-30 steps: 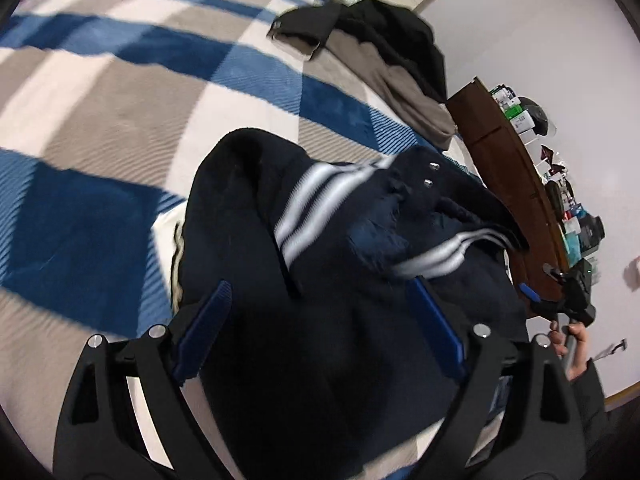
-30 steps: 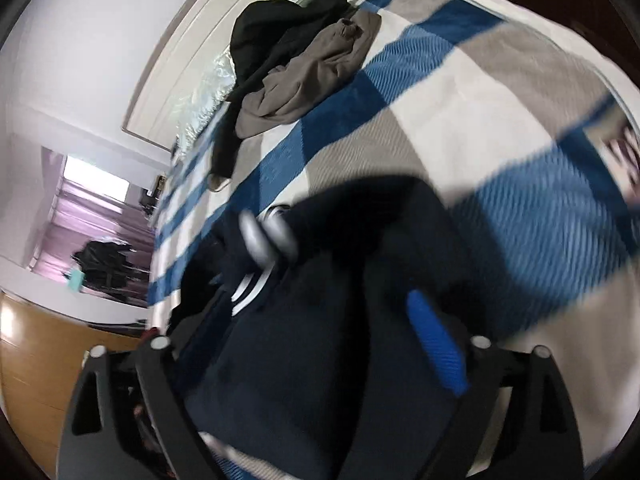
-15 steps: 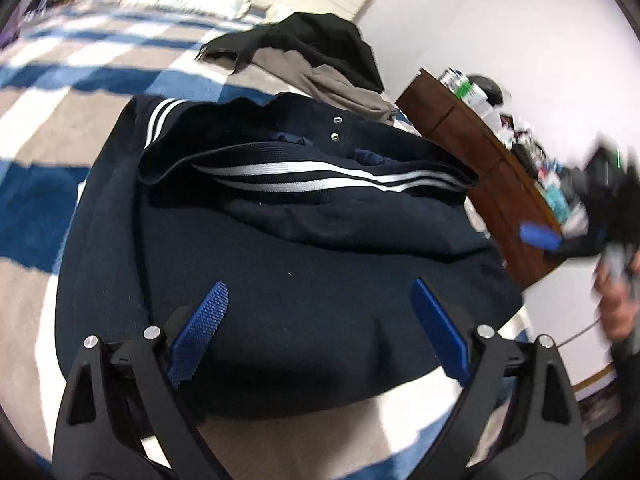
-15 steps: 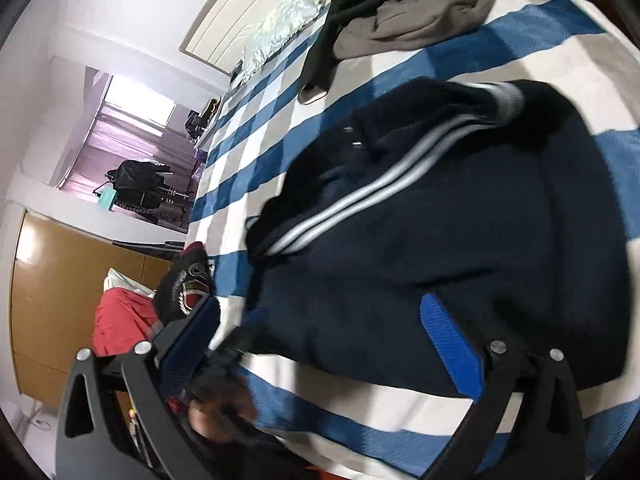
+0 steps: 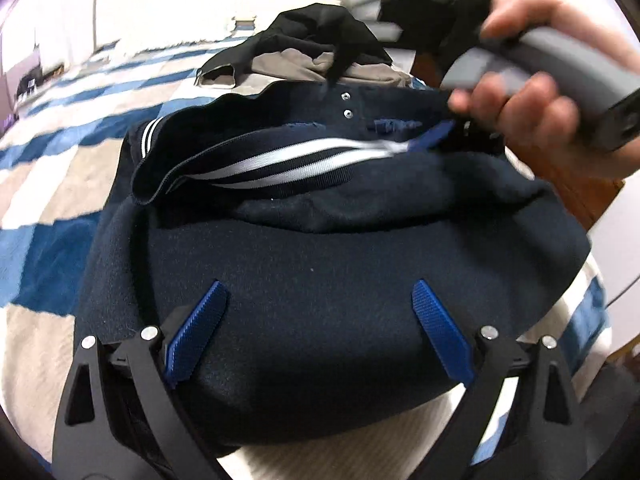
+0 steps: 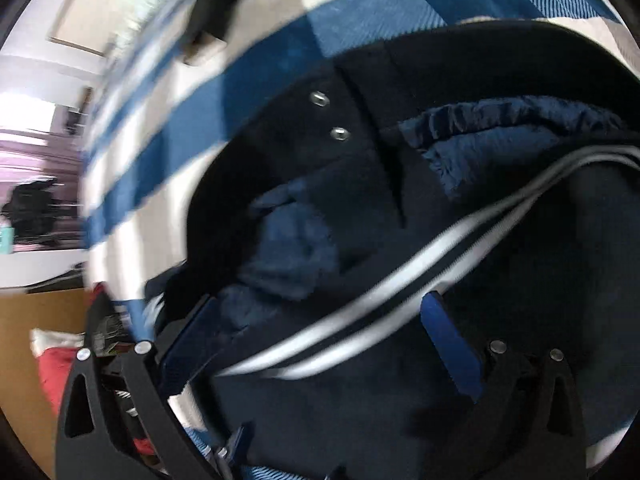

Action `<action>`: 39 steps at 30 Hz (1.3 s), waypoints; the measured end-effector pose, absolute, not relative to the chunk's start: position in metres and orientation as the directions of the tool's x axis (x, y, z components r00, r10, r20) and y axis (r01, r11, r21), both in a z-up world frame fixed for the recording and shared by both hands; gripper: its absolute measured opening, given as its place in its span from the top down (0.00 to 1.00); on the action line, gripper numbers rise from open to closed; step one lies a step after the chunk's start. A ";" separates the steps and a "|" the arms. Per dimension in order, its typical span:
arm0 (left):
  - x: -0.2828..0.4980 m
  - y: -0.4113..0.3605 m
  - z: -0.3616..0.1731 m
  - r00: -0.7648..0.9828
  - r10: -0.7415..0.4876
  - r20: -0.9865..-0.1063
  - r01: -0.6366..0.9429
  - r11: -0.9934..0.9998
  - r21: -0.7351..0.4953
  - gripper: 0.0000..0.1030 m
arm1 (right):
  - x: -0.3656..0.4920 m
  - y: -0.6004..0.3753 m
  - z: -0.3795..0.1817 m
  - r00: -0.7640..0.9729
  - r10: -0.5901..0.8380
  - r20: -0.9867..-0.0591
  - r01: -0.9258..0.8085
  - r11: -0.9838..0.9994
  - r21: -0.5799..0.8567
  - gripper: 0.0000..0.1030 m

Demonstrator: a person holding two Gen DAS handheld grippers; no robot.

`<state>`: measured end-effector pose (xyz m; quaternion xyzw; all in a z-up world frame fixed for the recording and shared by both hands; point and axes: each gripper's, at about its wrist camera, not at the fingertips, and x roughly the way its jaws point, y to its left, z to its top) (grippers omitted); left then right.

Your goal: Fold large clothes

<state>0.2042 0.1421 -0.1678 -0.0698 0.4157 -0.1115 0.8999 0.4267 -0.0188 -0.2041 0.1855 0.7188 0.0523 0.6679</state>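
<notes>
Blue pads on my left tool (image 5: 318, 330) stand wide apart above the near edge of the navy garment (image 5: 320, 280), pinching nothing; a second ago the same tool looked down on a bunched heap with the stripes running away from me, and now the cloth lies spread in a broad rounded fold with the white stripes (image 5: 280, 164) running across. My right tool (image 6: 320, 344) has just been opening and its pads stand far apart, with the striped band passing between them but not pressed. A second ago that tool sat low at the garment's edge; now it hovers over the open waist, close above the two metal eyelets (image 6: 328, 116) and the blue lining (image 6: 292, 248). In the left view my right hand (image 5: 528, 80) on the grey handle has come in over the far side of the garment, blurred. The garment rests on the blue, white and beige checked bed (image 5: 48, 184), with the black and taupe clothes (image 5: 316, 48) heaped beyond. I can read no writing or label.
</notes>
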 end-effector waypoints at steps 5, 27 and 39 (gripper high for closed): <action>0.208 0.153 -0.164 0.629 -0.321 -0.708 0.115 0.939 -0.323 0.10 | 0.427 -0.025 -0.221 -0.052 0.217 -0.975 0.256 0.946 0.197 0.85; 0.199 0.139 -0.169 0.605 -0.290 -0.742 0.222 0.956 -0.192 0.10 | 0.364 0.079 -0.123 0.141 0.311 -0.940 -0.788 0.610 0.084 0.10; 0.206 0.140 -0.167 0.592 -0.317 -0.741 0.237 0.947 -0.216 0.08 | 0.377 0.098 -0.184 -0.085 0.187 -0.979 -0.827 0.535 0.174 0.68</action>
